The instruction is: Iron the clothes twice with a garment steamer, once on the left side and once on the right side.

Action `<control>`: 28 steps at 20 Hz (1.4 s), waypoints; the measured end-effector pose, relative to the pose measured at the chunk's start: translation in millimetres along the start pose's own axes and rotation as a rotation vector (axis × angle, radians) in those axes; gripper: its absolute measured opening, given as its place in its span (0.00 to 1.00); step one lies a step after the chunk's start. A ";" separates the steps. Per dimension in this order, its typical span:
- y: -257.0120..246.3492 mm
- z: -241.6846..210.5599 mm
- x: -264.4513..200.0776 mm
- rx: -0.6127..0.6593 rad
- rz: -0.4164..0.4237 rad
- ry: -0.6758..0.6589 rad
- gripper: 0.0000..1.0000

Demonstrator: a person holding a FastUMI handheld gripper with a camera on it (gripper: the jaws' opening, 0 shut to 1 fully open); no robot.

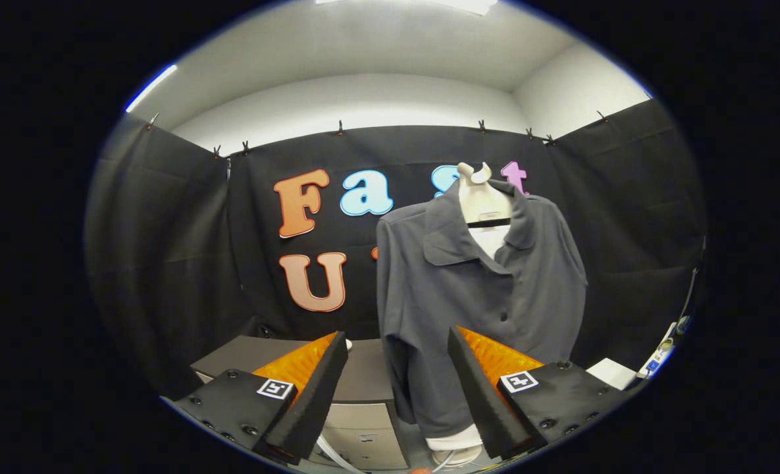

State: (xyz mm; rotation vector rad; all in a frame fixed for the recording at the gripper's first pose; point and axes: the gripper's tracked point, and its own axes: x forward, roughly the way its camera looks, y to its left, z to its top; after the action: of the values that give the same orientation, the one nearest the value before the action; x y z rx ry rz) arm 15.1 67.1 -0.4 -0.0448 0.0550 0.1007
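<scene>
Ahead, tongs (397, 342) spread wide, nothing between them; grey shirt (482, 296) hangs on a mannequin just beyond them, its left edge beside the dark worktop (363, 375).

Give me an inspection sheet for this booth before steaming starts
Surface: grey cabinet top, beyond the left finger.
Job's things: dark grey shirt hanging on a pale mannequin, ahead of the tongs; steamer nothing seen.
Clutter: white sheet by the right finger.
Grippers: tongs open, holding nothing, fingers apart before the shirt.
Cables: pale tube below the cabinet.
Surroundings: black cloth wall, white ceiling.
</scene>
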 end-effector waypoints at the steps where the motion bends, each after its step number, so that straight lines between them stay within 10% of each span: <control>1: 7.8 -1.8 5.6 -0.002 0.013 0.012 0.98; 15: 131.9 -90.9 110.7 -0.054 0.150 0.276 0.98; 28: 168.1 -187.2 213.1 -0.066 0.109 0.499 0.99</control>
State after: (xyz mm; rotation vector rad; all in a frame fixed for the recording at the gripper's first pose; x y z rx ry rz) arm 199.8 246.4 -206.4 -0.1322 0.5537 0.1989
